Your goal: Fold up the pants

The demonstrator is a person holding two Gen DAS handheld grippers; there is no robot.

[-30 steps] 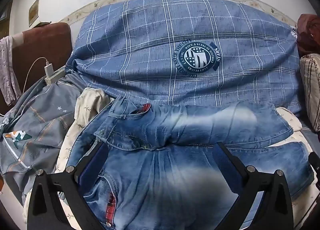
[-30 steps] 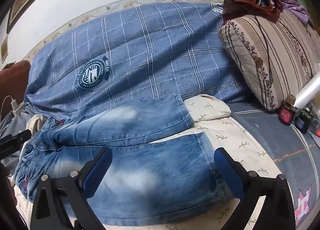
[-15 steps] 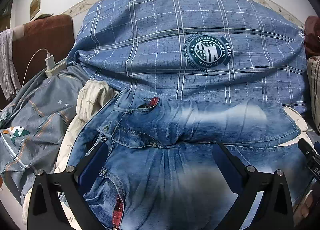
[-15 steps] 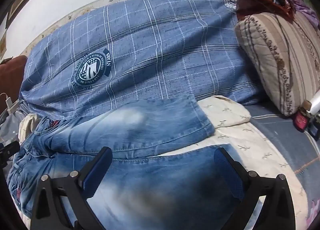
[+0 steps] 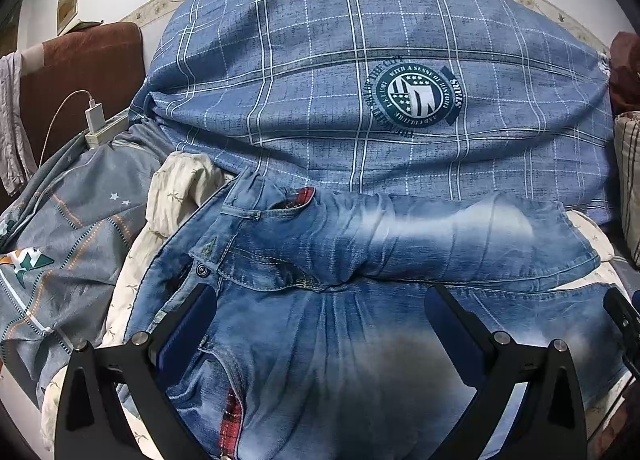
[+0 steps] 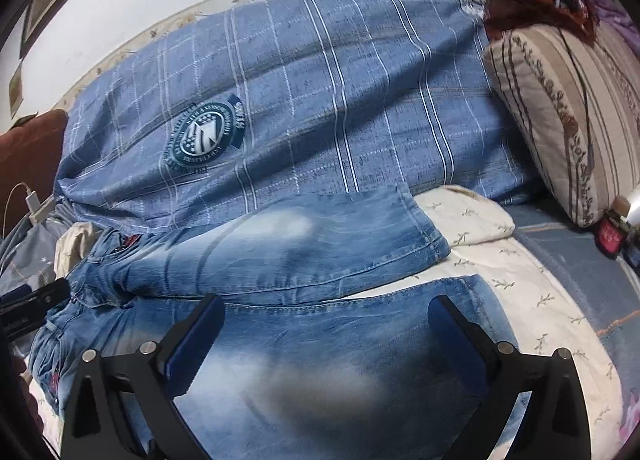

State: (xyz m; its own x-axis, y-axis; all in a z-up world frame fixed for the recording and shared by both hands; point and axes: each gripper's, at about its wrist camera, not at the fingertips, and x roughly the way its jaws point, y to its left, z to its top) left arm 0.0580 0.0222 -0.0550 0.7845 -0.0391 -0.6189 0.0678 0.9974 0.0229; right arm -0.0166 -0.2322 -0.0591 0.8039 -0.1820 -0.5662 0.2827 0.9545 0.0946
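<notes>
Left wrist view: your left gripper [image 5: 320, 320] was spread wide, nothing between its blue pads [image 5: 184, 332], and it hung low over the seat end of the jeans [image 5: 360, 240]. One finger sat by the waistband button [image 5: 201, 269], the other over the near leg. Beyond the fingertips the far leg lay across the frame, a red plaid lining [image 5: 302, 196] showing at the pocket. Left of the waistband was a cream sheet [image 5: 180, 184], then a grey quilt [image 5: 60, 228], and past that a white charger [image 5: 95, 116] against a brown headboard [image 5: 80, 72]. Behind the jeans rose a blue checked duvet [image 5: 320, 60] with a round crest [image 5: 414, 96]. At the right edge the black tip of your right gripper [image 5: 624, 316] showed.

Right wrist view: your right gripper [image 6: 326, 324] was equally wide apart and held nothing. It hovered over the lower part of the near leg, both fingers above denim. Whether the pads touched the cloth could not be told. Ahead, the far leg ended in a hem [image 6: 424, 236] resting on the cream sheet [image 6: 472, 220], the two legs splayed slightly with sheet visible between them. The duvet [image 6: 320, 100] lay behind, a striped pillow [image 6: 568, 120] to the right, and small bottles [image 6: 610, 234] beside it. Your left gripper [image 6: 36, 300] showed at the left edge by the waistband.
</notes>
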